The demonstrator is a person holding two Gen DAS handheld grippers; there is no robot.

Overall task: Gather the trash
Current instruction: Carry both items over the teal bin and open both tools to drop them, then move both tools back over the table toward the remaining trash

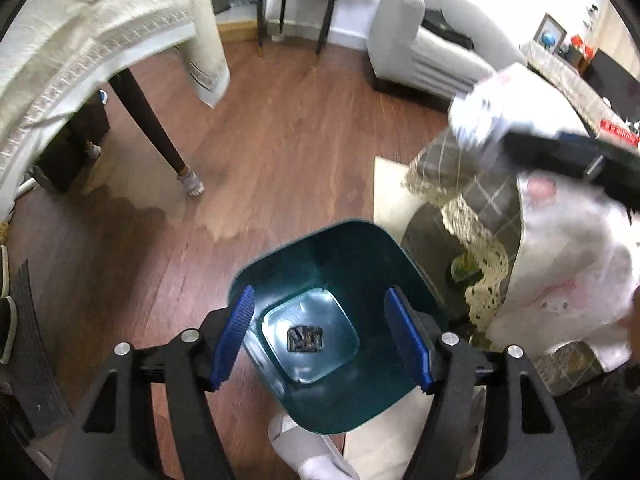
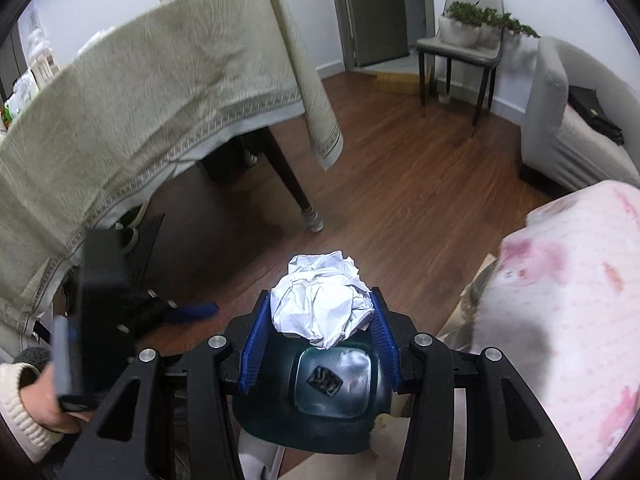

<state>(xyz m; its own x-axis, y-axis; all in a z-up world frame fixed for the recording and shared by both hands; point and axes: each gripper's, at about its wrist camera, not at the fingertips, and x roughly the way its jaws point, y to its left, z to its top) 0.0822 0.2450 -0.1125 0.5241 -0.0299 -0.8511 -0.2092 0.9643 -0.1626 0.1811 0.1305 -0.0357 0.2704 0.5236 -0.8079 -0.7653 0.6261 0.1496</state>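
Blue pads of the right gripper (image 2: 318, 326) clamp a crumpled paper ball (image 2: 320, 300), roundish, no clear long axis; below it a teal bin (image 2: 280, 424) opens upward on the wooden floor (image 2: 400, 200); left gripper (image 1: 326, 340) stands apart, empty, over the bin.

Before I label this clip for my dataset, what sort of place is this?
Most likely a home's living and dining room: a table under a cream tablecloth, a grey sofa, a potted plant on a chair and a wooden floor.
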